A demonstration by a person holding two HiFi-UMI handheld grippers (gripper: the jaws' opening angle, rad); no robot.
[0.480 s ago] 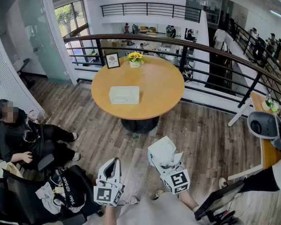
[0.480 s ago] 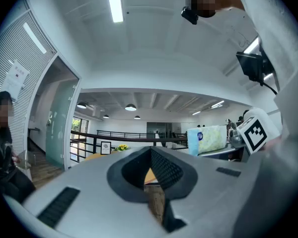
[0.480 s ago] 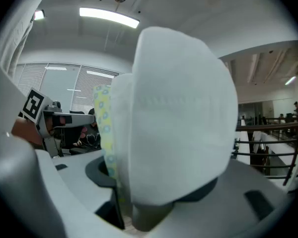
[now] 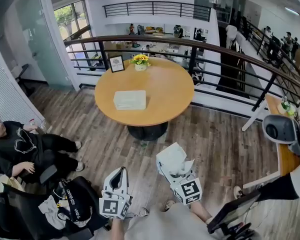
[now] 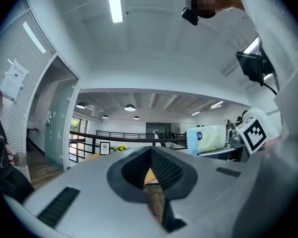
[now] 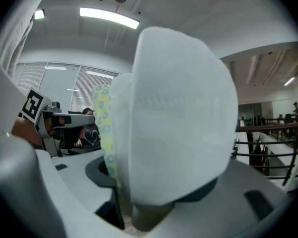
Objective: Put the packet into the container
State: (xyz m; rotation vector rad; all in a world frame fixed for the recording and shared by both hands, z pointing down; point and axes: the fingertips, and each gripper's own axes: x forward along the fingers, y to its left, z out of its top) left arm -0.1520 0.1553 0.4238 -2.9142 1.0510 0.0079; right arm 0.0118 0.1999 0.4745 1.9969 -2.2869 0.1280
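Right hand-held gripper (image 4: pixel 176 174) gripping white packet (image 4: pixel 171 158), left hand-held gripper (image 4: pixel 122 171) hanging closed, empty, container (image 4: pixel 129 99) lying on round bench (image 4: pixel 167 91).

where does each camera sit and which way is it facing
Head view: on person's head, looking steeply down at table, container, left tool, right tool holding packet.
Left gripper view: on left tool, facing the table along shut jaws; person's clothing at right.
Right gripper view: on right tool, packet fills it.
Shared: head and left gripper views both show table and packet.
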